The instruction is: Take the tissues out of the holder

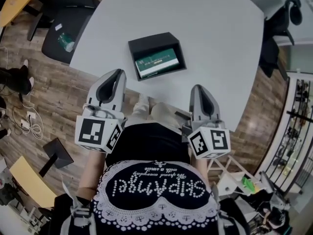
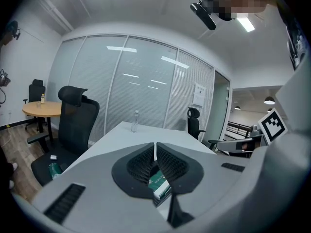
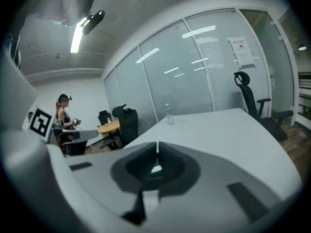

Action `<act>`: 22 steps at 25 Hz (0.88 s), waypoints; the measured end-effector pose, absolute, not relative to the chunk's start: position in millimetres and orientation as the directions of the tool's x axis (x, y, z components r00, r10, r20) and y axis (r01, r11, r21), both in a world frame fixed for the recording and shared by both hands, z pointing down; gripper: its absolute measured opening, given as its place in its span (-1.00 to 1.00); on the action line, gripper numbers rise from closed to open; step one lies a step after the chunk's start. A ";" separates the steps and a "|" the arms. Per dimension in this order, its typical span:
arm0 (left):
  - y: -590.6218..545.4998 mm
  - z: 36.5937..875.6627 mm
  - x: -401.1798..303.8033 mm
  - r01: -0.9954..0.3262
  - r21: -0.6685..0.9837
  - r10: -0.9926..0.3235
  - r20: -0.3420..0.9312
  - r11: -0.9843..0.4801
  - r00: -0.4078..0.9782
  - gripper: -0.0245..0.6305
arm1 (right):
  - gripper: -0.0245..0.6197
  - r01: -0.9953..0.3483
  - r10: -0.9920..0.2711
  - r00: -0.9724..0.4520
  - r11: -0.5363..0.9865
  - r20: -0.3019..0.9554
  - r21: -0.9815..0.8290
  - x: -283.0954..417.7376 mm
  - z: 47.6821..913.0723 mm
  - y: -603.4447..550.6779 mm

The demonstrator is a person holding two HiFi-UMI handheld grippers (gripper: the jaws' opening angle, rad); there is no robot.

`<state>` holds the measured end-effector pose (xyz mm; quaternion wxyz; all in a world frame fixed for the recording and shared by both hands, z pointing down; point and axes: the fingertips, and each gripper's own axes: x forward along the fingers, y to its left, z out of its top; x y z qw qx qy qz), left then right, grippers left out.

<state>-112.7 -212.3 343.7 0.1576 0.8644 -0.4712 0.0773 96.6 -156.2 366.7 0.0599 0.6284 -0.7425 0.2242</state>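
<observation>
Left gripper [image 1: 118, 72] and right gripper [image 1: 197, 87] are hovering closed and empty while a boxy black holder [image 1: 148, 41] is cradling flat green tissues [image 1: 157, 61].

One holder [image 1: 146, 41], one tissue pack [image 1: 156, 62], one bottle [image 2: 135, 121], two tongs [image 1: 117, 73] [image 1: 198, 88].

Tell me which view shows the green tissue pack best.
The head view: the whole tissue pack lies unobstructed in the black holder. The left gripper view shows only a part behind its jaws; the right gripper view, a blurred green sliver.
</observation>
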 end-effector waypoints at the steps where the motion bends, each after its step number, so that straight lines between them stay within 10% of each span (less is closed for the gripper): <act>1: -212.7 343.8 -112.3 -0.839 0.200 -0.790 0.283 -0.507 0.545 -0.82 | -0.81 -0.960 -0.906 -0.203 0.109 0.372 -0.258 96.9 366.6 -156.3; 22: -203.8 326.8 -83.0 -0.874 0.192 -0.837 0.254 -0.447 0.484 -0.82 | -0.81 -0.952 -0.903 -0.258 0.177 0.343 -0.249 134.9 350.6 -164.9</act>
